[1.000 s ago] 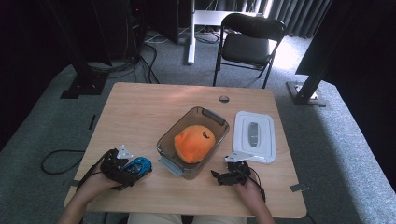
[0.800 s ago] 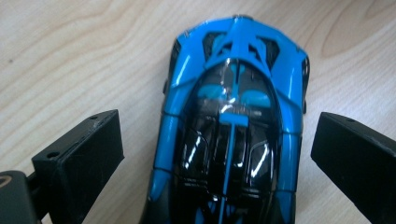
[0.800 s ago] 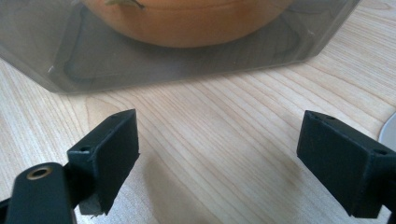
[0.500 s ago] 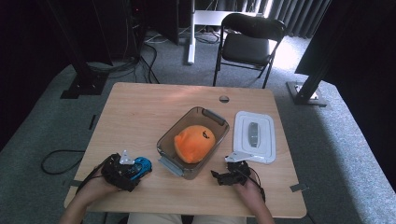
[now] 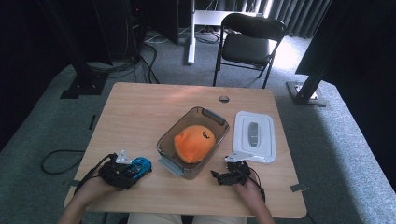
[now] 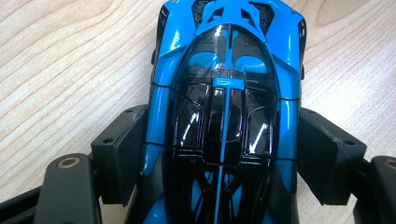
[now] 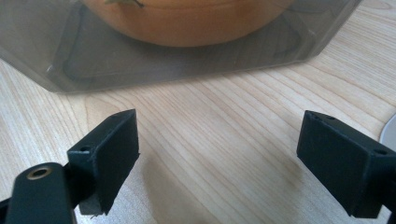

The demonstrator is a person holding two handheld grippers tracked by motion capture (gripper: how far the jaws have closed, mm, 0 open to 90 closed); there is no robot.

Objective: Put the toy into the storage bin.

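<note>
Wooden table (image 5: 140, 116), person seated at its 6 o'clock edge, a gripper in each hand. Left gripper (image 5: 122, 171) sits near the table's 7 o'clock corner, its jaws around a blue toy car (image 5: 139, 166). In the left gripper view the car (image 6: 224, 112) lies on the wood with its blue-and-black roof up and its length running from 6 to 12 o'clock; the two black jaw pads stand at its 9 and 3 o'clock flanks, the left pad against the body, the right pad at the body's edge. Whether they press or merely touch, cannot tell. Right gripper (image 5: 225, 176) rests low on the table toward 5 o'clock, jaws spread wide with bare wood between them, as the right gripper view (image 7: 219, 158) shows. At its 12 o'clock, close, stands a clear plastic container (image 5: 169, 148) with a round orange plush toy (image 5: 194, 143) inside; the container's wall (image 7: 70, 51) and the orange mass (image 7: 187, 23) fill the upper part of the right gripper view. A white lid (image 5: 253, 137) lies flat on the table at the container's 3 o'clock, just apart from it. Car sits at the container's 9 o'clock, near its front corner. Small dark grommet (image 5: 224, 99) in the table at 12 o'clock. Black folding chair (image 5: 247, 42) on the carpet beyond.
</note>
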